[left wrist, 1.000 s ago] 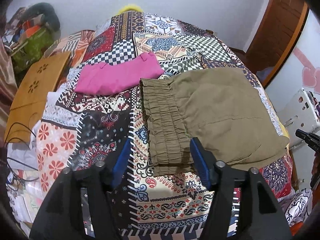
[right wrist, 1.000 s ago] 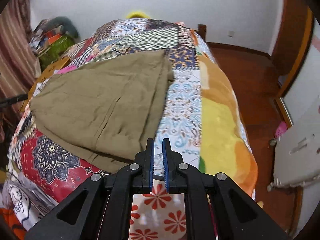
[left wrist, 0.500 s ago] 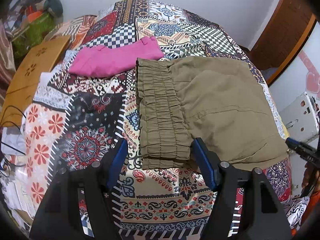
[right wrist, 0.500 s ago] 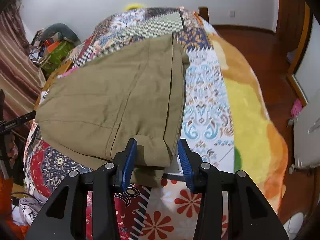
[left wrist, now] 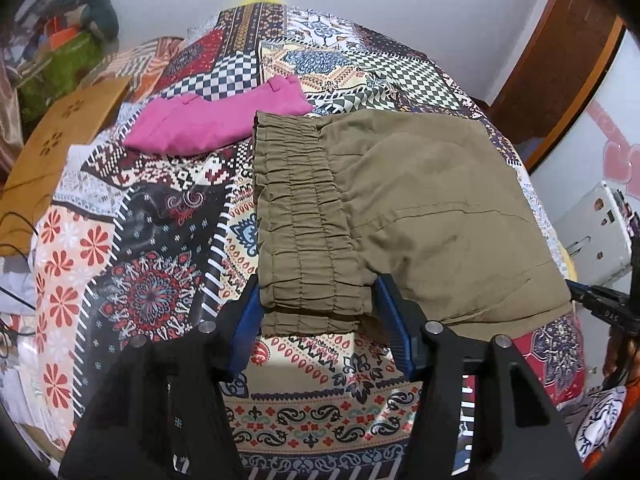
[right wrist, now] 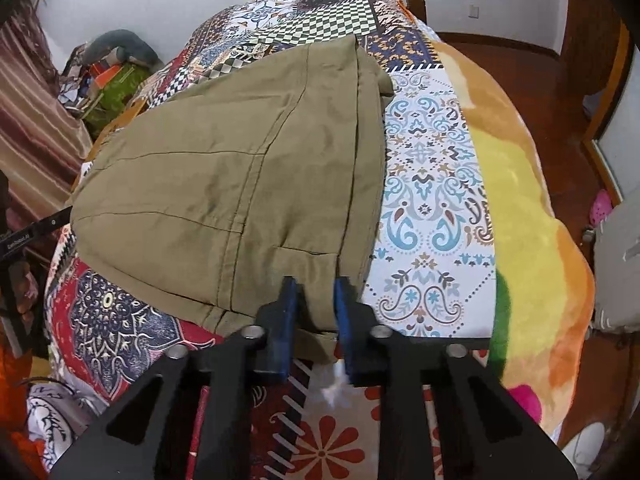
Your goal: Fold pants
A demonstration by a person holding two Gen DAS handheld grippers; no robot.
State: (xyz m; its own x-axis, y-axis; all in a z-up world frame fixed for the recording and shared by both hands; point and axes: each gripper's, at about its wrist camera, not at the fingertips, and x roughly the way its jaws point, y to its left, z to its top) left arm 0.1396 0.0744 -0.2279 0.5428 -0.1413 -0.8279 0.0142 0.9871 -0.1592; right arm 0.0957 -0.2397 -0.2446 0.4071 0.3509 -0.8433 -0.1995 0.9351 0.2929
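Here we have the left gripper point(left wrist: 318, 322) with jaws spread wide around the gathered waistband corner of the olive pants point(left wrist: 400, 208) — the right gripper point(right wrist: 314, 314) with jaws partly apart astride the hem corner. The pants lie folded on the patchwork bedspread point(left wrist: 152, 248), pink garment point(left wrist: 216, 120) beyond.

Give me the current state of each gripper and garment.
Left gripper: open, fingers straddling the waistband's near corner.
Right gripper: partly closed around the near hem corner; firm grip not confirmed.
Olive pants: flat on the bed, already folded over on themselves.
Pink garment: folded, lying beyond the waistband.
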